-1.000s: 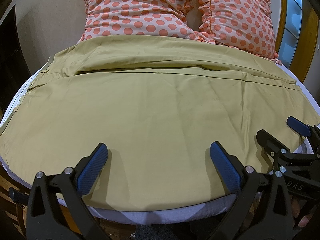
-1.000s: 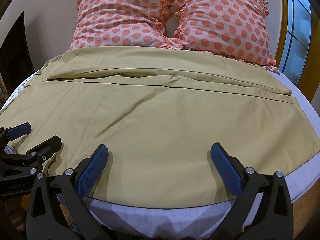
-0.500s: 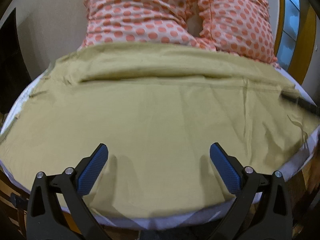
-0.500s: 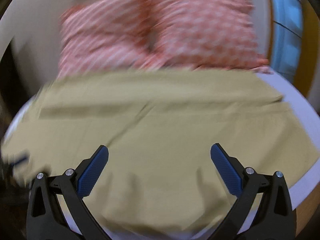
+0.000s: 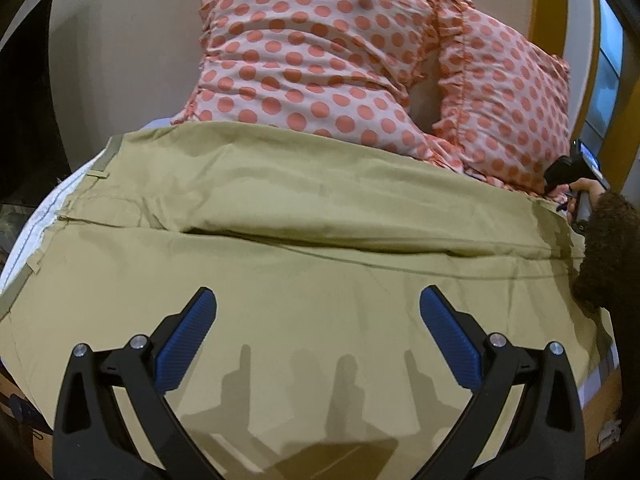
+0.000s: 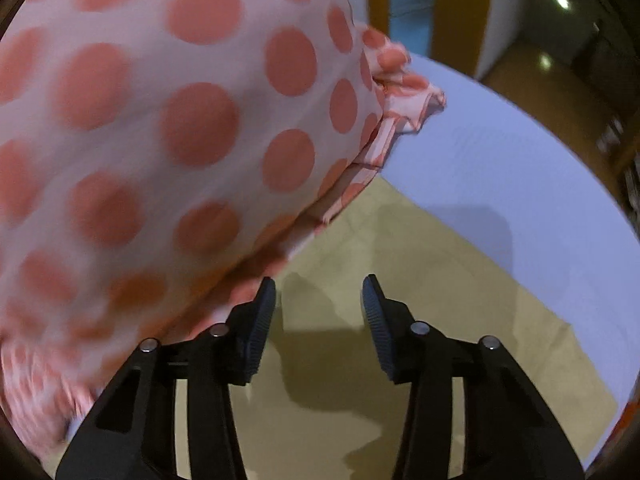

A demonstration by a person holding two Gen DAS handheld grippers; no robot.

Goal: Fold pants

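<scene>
Khaki pants (image 5: 304, 264) lie spread flat across the bed, waistband at the left, legs running right. My left gripper (image 5: 318, 320) is open and empty, low over the near leg. My right gripper (image 6: 319, 308) is partly open and empty, just above the far right corner of the pants (image 6: 420, 280), its left finger (image 6: 260, 320) close against a pillow. The right gripper also shows in the left wrist view (image 5: 568, 176), far right, held in a dark-sleeved hand.
Two pink pillows with orange dots (image 5: 320, 60) rest at the head of the bed, overlapping the far edge of the pants. One fills the left of the right wrist view (image 6: 160, 140). White sheet (image 6: 500, 168) shows beyond the pant cuff. A window (image 5: 608, 80) is at right.
My right gripper has swung from the near edge to the far right corner by the pillow, and its jaws have narrowed. My left gripper has moved forward over the pants.
</scene>
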